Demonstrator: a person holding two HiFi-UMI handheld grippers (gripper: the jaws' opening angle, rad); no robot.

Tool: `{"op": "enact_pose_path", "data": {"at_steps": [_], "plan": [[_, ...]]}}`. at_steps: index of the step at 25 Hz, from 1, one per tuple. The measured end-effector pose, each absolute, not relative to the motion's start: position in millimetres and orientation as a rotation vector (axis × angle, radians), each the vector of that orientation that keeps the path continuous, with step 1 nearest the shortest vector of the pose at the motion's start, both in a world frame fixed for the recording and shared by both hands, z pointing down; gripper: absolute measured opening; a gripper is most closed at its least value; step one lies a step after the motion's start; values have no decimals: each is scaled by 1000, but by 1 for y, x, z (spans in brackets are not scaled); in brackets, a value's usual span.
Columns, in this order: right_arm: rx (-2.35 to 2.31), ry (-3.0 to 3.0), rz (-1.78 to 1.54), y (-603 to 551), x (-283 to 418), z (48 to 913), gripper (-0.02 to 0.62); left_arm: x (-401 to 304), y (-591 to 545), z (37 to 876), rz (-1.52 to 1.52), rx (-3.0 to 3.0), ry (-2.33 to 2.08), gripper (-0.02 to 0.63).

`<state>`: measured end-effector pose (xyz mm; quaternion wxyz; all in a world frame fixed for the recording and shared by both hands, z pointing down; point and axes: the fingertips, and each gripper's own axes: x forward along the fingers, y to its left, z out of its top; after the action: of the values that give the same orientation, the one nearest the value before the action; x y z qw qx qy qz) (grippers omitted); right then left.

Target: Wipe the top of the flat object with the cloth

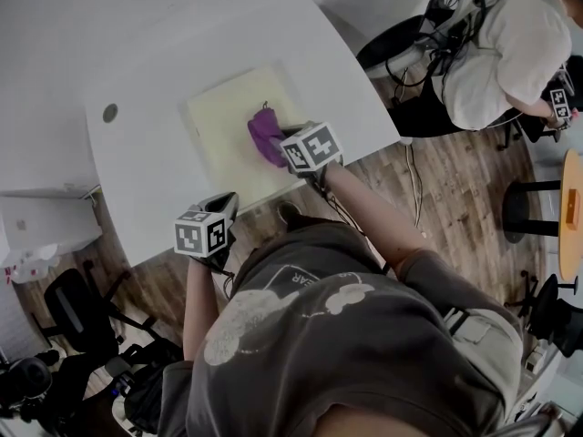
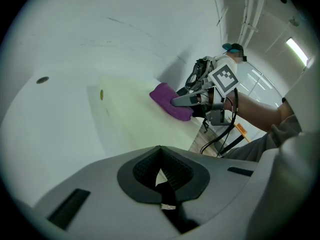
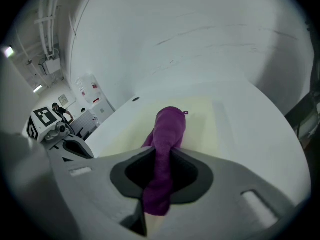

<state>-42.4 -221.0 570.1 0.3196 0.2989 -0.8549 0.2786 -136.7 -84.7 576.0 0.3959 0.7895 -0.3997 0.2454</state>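
the right claw is clamped on the purple cloth, which runs up through the jaws and lies out ahead on the pale yellow board. the board lies flat on the white desk, its near edge close to the desk's near edge. the cloth sits on the board's right part, toward the near side. the left claw has its jaws together with nothing in them. it hovers by the desk's near edge, apart from the cloth, and does not seem to press on the board.

risks, as i judge them: nothing pins the board, so a firm push could slide it across the desk or off the near edge. the cloth is bunched into a narrow roll, so each pass would clean only a thin strip and leave gaps. if the claw tilts too low, its hard tips may scrape the surface instead of the fabric. only one end of the cloth is gripped, so drag could tug it loose.

the rolled cloth's long axis follows the right claw's own line, pointing away from the person toward the board's middle, with a small loop at the far tip. the board looks nearly square, so i cannot name a long axis for it.
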Motion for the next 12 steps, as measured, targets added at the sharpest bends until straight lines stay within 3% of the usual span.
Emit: {"op": "enact_pose_path", "data": {"at_steps": [12], "plan": [[895, -2224, 729, -235, -1, 569, 72, -134, -86, 576, 632, 2011, -1020, -5]]}}
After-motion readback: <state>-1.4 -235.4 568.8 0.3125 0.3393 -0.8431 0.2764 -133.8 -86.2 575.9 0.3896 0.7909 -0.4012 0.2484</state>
